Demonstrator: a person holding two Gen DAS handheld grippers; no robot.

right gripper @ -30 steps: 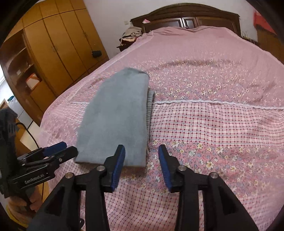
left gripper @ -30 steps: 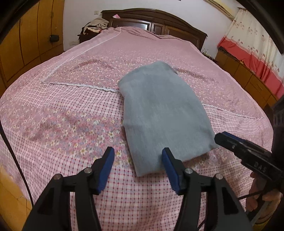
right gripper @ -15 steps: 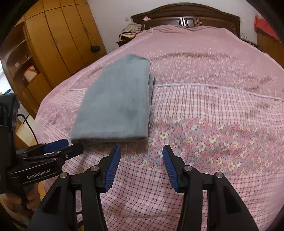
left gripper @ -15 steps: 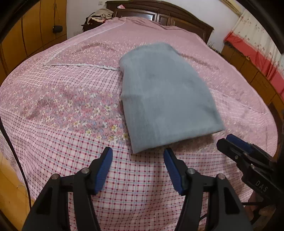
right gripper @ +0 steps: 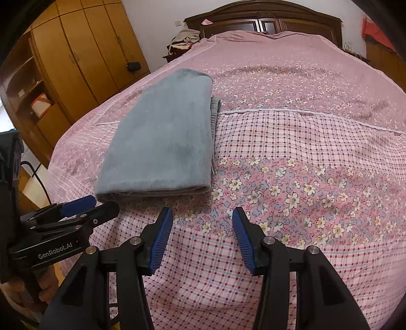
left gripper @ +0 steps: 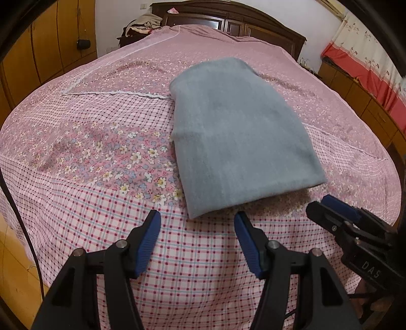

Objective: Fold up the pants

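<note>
The grey-blue pants [left gripper: 236, 137] lie folded into a flat rectangle on the pink floral bedspread [left gripper: 106, 152]; they also show in the right wrist view [right gripper: 162, 137]. My left gripper [left gripper: 198, 223] is open and empty, just short of the fold's near left corner. My right gripper [right gripper: 203, 220] is open and empty, just short of the near right corner. Each gripper shows in the other's view, the right [left gripper: 330, 205] and the left [right gripper: 86, 205].
The dark wooden headboard [left gripper: 228, 15] stands at the far end of the bed. Wooden wardrobes [right gripper: 83, 50] line the left side. A low cabinet with a red curtain [left gripper: 362, 68] is on the right. Clothes pile [left gripper: 144, 22] beside the headboard.
Both grippers have drawn back toward the bed's near edge, off the pants' near edge. The pants lie still and folded. Both jaws stay open.
</note>
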